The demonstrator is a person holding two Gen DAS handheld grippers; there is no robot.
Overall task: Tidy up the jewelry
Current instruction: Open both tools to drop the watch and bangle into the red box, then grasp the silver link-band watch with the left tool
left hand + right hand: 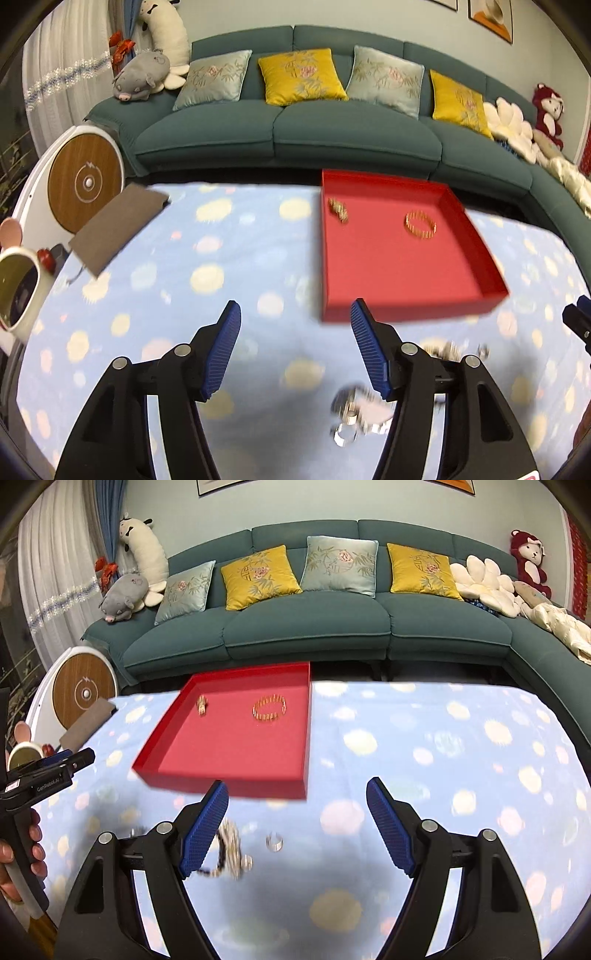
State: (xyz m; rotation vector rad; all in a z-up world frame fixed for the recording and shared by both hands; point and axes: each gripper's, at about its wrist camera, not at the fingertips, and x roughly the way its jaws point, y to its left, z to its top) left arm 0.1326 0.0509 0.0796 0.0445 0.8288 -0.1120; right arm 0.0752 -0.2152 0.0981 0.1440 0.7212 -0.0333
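Red tray sits on the table, which is covered by a pale blue spotted cloth; the tray is ahead of both grippers and well clear of their fingertips. Two gold pieces lie inside it, apart from each other: a gold bracelet toward the far right part and a smaller gold piece near the far left corner.

Left gripper hovers over the cloth with jaws wide apart, nothing between the blue pads, nothing touched. In the left wrist view a blurred silver cluster lies on the cloth low beside the right finger, partly hidden by it; more silver bits show behind that finger. Too smeared to count.

Right gripper also has its jaws spread wide and empty. In the right wrist view a beaded strand lies on the cloth just beside the left finger, partly behind its pad, and a small silver ring lies between the fingers, nearer the left one, touching neither. Blur leaves the strand's exact make unclear.

A hand grips the left gripper's handle at the left edge of the right wrist view. A brown pad lies at the table's far left corner. A teal sofa with four cushions, two yellow and two pale blue, stands behind.
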